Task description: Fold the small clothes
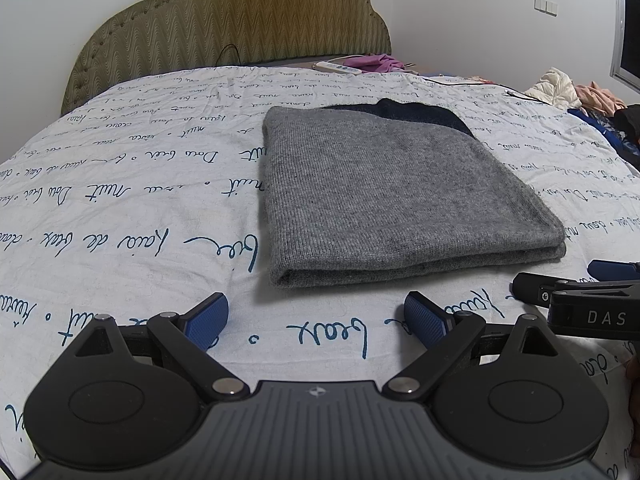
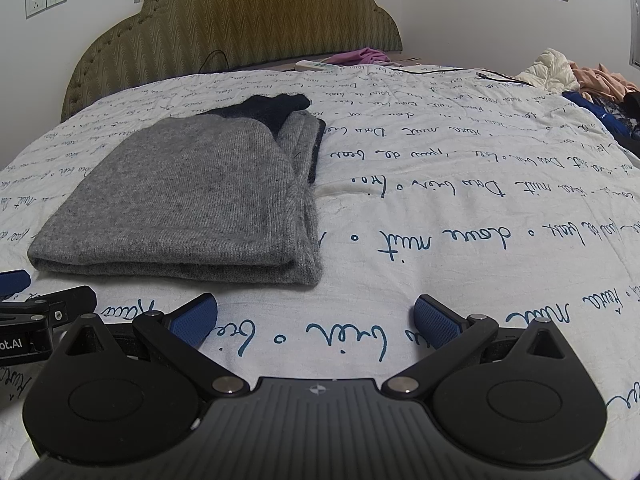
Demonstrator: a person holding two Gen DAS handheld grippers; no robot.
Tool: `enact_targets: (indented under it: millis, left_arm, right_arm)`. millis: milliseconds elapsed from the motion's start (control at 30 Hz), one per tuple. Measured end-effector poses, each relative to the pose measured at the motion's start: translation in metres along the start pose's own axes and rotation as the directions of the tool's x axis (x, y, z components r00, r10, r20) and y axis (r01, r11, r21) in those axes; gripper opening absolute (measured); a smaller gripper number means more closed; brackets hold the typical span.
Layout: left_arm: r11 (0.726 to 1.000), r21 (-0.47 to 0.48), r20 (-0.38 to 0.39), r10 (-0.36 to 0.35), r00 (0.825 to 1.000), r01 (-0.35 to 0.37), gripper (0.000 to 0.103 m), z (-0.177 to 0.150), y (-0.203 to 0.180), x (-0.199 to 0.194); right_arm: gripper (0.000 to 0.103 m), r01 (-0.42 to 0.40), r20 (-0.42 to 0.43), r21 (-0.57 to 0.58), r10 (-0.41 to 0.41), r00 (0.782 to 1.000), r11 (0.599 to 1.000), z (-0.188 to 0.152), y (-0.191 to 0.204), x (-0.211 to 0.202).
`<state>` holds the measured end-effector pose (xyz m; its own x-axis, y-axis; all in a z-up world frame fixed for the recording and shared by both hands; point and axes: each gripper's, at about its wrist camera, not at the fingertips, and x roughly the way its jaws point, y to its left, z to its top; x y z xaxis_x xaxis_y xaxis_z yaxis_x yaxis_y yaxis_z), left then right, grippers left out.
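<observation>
A: Starting from the left, where is everything?

B: The left gripper (image 1: 316,320) hovers with jaws spread and empty; the folded grey sweater (image 1: 396,196) lies on the script-printed bedsheet (image 1: 120,184) just ahead, slightly right. The right gripper (image 2: 316,320), equally spread and empty, has it ahead-left.

A: So which is nearer?

B: Probably neither; the sweater lies between them, long axis running away (toward the headboard (image 1: 240,20)). Only the right view shows stacked layer edges and a dark sleeve.

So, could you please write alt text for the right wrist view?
A folded grey sweater lies on a white bedspread printed with blue script. The open right gripper hovers empty just short of it, with the left gripper at the left edge.
</observation>
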<state>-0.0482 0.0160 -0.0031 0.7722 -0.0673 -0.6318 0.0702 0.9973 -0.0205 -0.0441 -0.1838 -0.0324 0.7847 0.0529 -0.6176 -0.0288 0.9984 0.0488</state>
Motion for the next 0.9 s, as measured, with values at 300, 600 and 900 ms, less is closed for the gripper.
enact_targets:
  millis: [300,600,900]
  left_arm:
    - [1.000,0.012,-0.011,-0.008,1.000,0.008,0.100,0.0012,-0.0012,0.0003]
    - [1.000,0.022,-0.023,-0.007,1.000,0.007,0.101,0.0027,-0.0002,0.0022]
    - [1.000,-0.008,-0.045,-0.030,0.999,0.029,0.103,0.0057,0.0045,0.0030]
  right_arm:
    - [0.103,-0.001,-0.001,0.000,0.001,1.000,1.000,-0.0001,0.0000,0.0002]
    - [0.103,0.002,-0.005,-0.005,-0.002,1.000,1.000,-0.0017,0.0033,-0.0032]
    - [0.103,-0.006,-0.005,0.004,0.006,1.000,1.000,-0.0018,0.0027,-0.0034]
